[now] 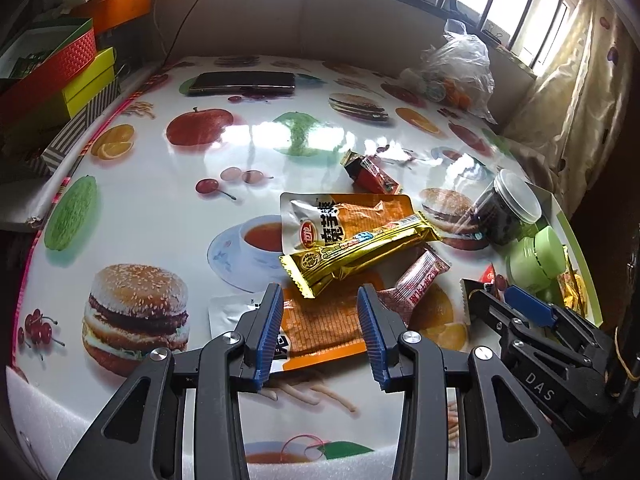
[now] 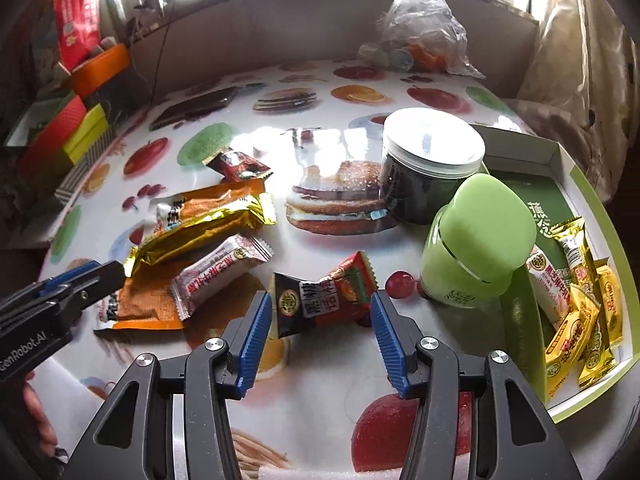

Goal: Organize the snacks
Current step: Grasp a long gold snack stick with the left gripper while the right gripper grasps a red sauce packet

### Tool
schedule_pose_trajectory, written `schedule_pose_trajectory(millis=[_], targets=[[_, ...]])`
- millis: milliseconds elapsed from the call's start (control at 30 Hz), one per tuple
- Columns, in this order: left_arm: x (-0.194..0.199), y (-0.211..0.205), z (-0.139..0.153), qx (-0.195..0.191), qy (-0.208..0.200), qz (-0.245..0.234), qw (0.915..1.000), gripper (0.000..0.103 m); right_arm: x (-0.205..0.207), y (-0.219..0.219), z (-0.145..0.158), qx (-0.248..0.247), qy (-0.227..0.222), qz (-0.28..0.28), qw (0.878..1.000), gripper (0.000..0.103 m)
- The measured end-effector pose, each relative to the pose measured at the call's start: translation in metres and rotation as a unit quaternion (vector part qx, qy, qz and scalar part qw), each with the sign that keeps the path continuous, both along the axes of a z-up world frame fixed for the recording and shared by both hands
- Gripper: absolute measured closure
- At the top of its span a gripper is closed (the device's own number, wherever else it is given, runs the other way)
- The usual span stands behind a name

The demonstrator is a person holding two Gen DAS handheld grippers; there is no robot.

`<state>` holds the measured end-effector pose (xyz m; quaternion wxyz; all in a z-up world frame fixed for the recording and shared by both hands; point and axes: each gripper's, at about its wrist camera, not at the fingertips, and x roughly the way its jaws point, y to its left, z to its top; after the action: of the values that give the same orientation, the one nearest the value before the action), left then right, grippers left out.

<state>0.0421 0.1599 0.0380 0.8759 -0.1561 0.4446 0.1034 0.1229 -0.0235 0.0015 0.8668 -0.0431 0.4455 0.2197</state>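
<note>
My left gripper stands open over a flat orange pouch that lies on the fruit-print table; its pads do not touch the pouch. A gold bar wrapper lies across a second orange pouch, with a white-pink packet beside it. My right gripper hangs low over a black-red snack packet that rests on the table between its fingertips; its jaws are opening and do not squeeze it. Another red-black packet lies farther back.
A dark-filled clear jar and a green jar stand beside a green-rimmed box holding several yellow packets. At the back lie a phone and a plastic bag. Coloured boxes are stacked on the left.
</note>
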Motion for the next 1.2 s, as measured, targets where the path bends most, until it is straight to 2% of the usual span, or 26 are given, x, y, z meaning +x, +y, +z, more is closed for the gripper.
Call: schedule_pose_trajectory(millis=[100,233,367,467,633,700,800,867,1033,1200], targets=[[0.002,0.001,0.0,0.004,0.002,-0.001,1.0,0.063,0.003,0.002,0.0,0.029,0.006,0.014,0.999,0.052],[0.004,0.006,0.0,0.005,0.002,0.002,1.0,0.063,0.002,0.003,-0.007,0.048,0.047,0.04,0.997,0.052],[0.005,0.009,-0.001,0.009,0.003,0.003,1.0,0.063,-0.005,-0.002,-0.003,0.04,0.037,0.066,0.996,0.052],[0.009,0.011,-0.002,0.009,0.006,0.005,0.9999,0.063,0.001,-0.009,-0.006,0.03,0.048,0.033,0.998,0.052],[0.011,0.01,-0.002,0.007,0.004,0.001,1.0,0.063,0.004,-0.01,-0.007,0.048,0.057,0.022,0.997,0.052],[0.011,0.011,-0.002,0.008,0.005,0.001,1.0,0.063,0.005,-0.011,-0.005,0.069,0.068,0.023,0.995,0.052],[0.013,0.013,-0.003,0.009,0.006,0.003,0.9999,0.063,0.01,-0.014,-0.007,0.124,0.11,0.026,0.986,0.052],[0.015,0.014,-0.004,0.011,0.009,0.002,0.9999,0.063,0.015,-0.013,-0.012,0.126,0.131,0.01,0.983,0.052],[0.022,0.015,-0.003,0.018,0.009,-0.004,0.9998,0.063,0.025,-0.01,-0.011,0.127,0.125,-0.016,0.984,0.052],[0.029,0.014,-0.004,0.022,0.012,-0.014,0.9996,0.063,0.031,0.001,-0.01,0.12,0.118,-0.013,0.986,0.052]])
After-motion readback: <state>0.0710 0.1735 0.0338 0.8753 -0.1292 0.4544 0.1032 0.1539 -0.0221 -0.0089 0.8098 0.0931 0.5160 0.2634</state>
